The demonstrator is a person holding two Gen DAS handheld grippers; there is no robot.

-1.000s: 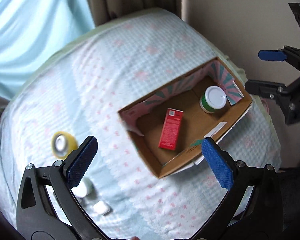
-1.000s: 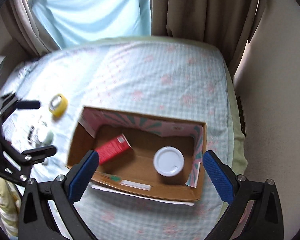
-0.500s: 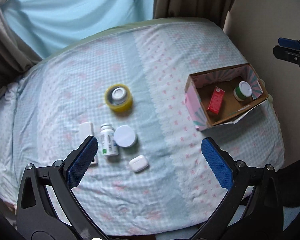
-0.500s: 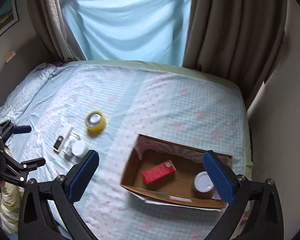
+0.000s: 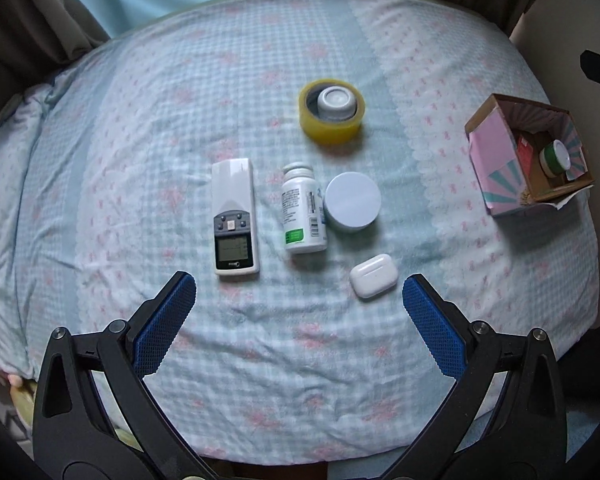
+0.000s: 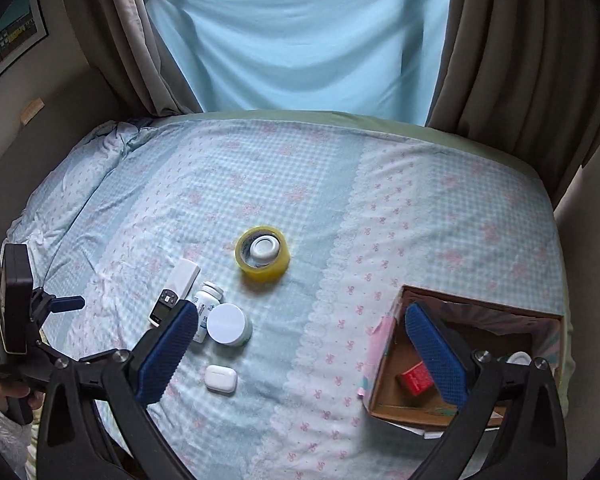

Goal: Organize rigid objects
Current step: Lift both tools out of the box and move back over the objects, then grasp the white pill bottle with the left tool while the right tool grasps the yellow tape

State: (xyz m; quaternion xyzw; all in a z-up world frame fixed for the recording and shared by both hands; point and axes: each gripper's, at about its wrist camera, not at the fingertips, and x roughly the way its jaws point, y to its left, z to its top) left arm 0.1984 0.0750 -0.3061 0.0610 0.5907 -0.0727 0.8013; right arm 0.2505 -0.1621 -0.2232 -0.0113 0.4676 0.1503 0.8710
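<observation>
Left gripper (image 5: pixel 299 294) wide, empty; earbud case (image 5: pixel 373 276) just ahead of its right fingertip. Right gripper (image 6: pixel 302 326) wide, empty; cardboard box (image 6: pixel 384 372) behind its right finger.

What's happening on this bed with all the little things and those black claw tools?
A person is tidying small items into a cardboard box using two hand-held claws. A red carton and a green jar are already inside. The left claw and right claw are both open and empty. Left out on the bedspread: a tape roll, remote, pill bottle, white-lidded jar and earbud case.
</observation>
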